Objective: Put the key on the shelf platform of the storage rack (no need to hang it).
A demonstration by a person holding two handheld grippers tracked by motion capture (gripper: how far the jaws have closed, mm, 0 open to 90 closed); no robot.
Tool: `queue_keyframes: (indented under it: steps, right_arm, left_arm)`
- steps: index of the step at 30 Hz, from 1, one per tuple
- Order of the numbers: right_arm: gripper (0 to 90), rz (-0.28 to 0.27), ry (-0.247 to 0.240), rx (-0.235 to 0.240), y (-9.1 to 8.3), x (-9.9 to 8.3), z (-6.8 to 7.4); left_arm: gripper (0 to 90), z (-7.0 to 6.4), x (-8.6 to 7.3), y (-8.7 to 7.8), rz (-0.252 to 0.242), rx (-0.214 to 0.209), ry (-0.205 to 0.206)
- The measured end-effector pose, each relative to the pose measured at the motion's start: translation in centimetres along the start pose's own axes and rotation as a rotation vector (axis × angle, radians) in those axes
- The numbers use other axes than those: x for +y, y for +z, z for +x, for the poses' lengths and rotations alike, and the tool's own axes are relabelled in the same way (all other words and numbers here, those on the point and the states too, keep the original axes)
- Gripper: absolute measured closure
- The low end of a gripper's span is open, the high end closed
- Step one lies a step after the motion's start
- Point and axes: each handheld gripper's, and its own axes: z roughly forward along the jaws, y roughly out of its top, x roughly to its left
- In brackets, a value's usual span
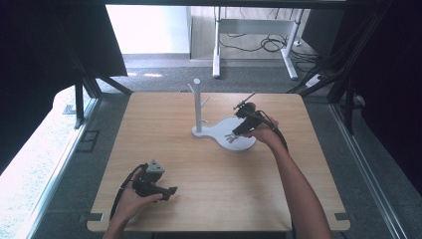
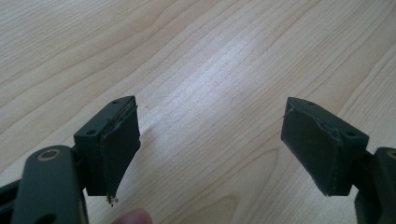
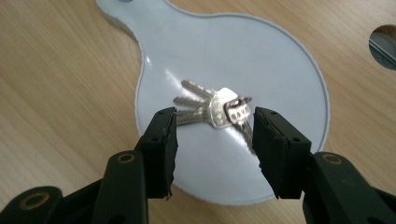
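Note:
A bunch of silver keys (image 3: 212, 108) lies on the round white base plate (image 3: 280, 70) of a white stand with a post and pegs (image 1: 197, 104). My right gripper (image 3: 215, 137) hangs open just above the keys, one jaw on each side of the bunch, nothing held. In the high view the right gripper (image 1: 238, 133) tilts down over the keys (image 1: 231, 137) on the base plate (image 1: 246, 144). My left gripper (image 2: 210, 144) is open over bare wood, and in the high view it rests low at the table's front left (image 1: 169, 192).
The wooden table (image 1: 209, 199) has notches at its front corners and a round hole (image 3: 384, 39) near the plate. Beyond the table's far edge stand a desk frame (image 1: 254, 30) and cables (image 1: 271, 45) on the floor.

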Motion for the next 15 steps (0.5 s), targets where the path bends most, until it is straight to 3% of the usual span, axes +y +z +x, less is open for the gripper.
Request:
queue_keyframes:
  steps: [9, 15]
  right_arm:
    - [49.1, -0.028, -0.002, 0.043, -1.4, -4.6, 0.5]
    - [49.0, -0.048, 0.044, 0.059, -2.5, -8.6, 0.4]
  left_arm:
    - [19.9, 0.3, -0.1, -0.2, -0.003, 0.008, -0.007]
    - [19.9, 0.2, -0.1, -0.2, -0.009, 0.012, -0.009]
